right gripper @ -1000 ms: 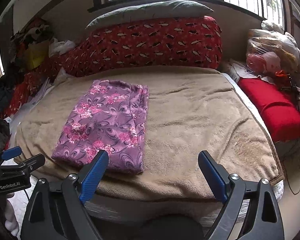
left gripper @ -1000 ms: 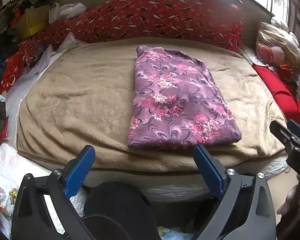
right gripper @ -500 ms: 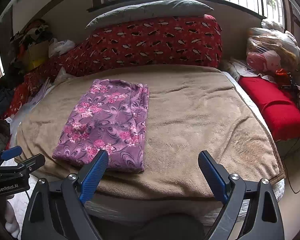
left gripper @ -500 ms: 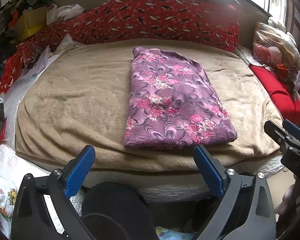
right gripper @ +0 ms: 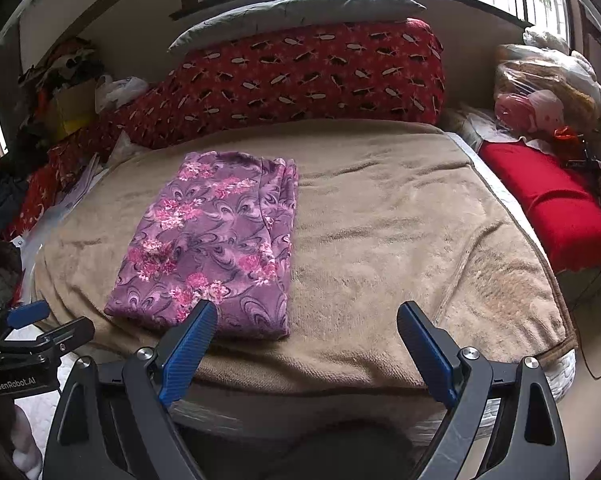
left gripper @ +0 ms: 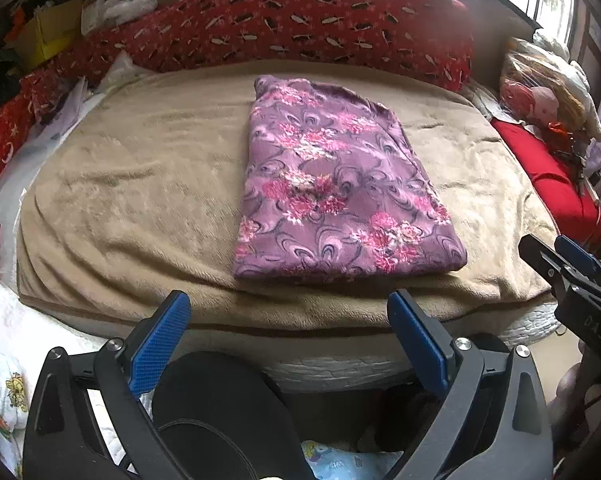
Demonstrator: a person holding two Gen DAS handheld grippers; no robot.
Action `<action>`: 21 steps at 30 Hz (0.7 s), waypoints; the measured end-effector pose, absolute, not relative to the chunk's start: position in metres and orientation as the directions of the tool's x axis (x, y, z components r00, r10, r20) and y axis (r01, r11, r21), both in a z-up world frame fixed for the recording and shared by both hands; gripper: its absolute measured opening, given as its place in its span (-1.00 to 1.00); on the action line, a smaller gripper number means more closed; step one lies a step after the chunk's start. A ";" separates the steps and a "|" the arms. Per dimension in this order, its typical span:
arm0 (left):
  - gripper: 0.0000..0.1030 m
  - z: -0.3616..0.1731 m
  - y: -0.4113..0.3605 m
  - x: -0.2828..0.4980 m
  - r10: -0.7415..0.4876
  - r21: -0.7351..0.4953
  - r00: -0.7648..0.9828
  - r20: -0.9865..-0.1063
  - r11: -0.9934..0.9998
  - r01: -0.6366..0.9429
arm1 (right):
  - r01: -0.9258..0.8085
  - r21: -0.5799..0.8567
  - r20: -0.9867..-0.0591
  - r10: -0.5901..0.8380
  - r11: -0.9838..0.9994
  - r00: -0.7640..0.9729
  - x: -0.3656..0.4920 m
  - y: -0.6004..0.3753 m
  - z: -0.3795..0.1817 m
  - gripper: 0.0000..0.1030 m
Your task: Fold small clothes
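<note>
Purple floral garment [left gripper: 340,196] lies folded into a neat rectangle on a tan fleece blanket [left gripper: 140,200] covering the bed, nearer the front edge than the headboard end, with nothing touching it. Left gripper [left gripper: 288,332] hangs just off the front edge of the bed, its blue-padded fingers [left gripper: 160,340] spread wide apart and holding nothing; the folded piece sits just beyond them on the blanket. Right gripper [right gripper: 306,340] is likewise held short of the mattress, jaws wide and empty, with the garment [right gripper: 216,240] off to its left, the near corner showing just behind its left finger pad [right gripper: 188,352]. Each tool appears at the margin of the other's view, well apart. Behind the blanket a long red patterned bolster [right gripper: 300,76] runs along the wall beneath a grey pillow [right gripper: 296,8] and a window. A red cloth [right gripper: 548,208] lies beside the bed on the right, below a bagged bundle [right gripper: 548,84].
</note>
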State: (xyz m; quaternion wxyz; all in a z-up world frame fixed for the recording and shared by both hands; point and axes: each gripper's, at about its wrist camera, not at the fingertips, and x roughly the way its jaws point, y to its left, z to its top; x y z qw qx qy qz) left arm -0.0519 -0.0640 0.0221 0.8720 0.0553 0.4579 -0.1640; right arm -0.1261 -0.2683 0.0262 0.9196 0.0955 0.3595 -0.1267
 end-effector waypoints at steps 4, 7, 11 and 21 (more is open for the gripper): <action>0.94 0.023 -0.065 -0.054 -0.281 -0.094 0.513 -0.811 0.928 0.360 | 0.303 0.092 -0.690 -0.159 0.949 0.706 -0.126 -0.271 0.025 0.80; 0.94 0.024 -0.070 -0.058 -0.287 -0.084 0.513 -0.809 0.920 0.383 | 0.306 0.096 -0.693 -0.157 0.947 0.704 -0.125 -0.272 0.023 0.80; 0.94 0.023 -0.075 -0.058 -0.321 -0.118 0.469 -0.823 0.904 0.411 | 0.308 0.099 -0.699 -0.155 0.946 0.699 -0.125 -0.274 0.021 0.80; 0.93 0.025 -0.077 -0.060 -0.371 -0.156 0.467 -0.803 0.886 0.436 | 0.315 0.119 -0.709 -0.141 0.942 0.691 -0.124 -0.279 0.017 0.80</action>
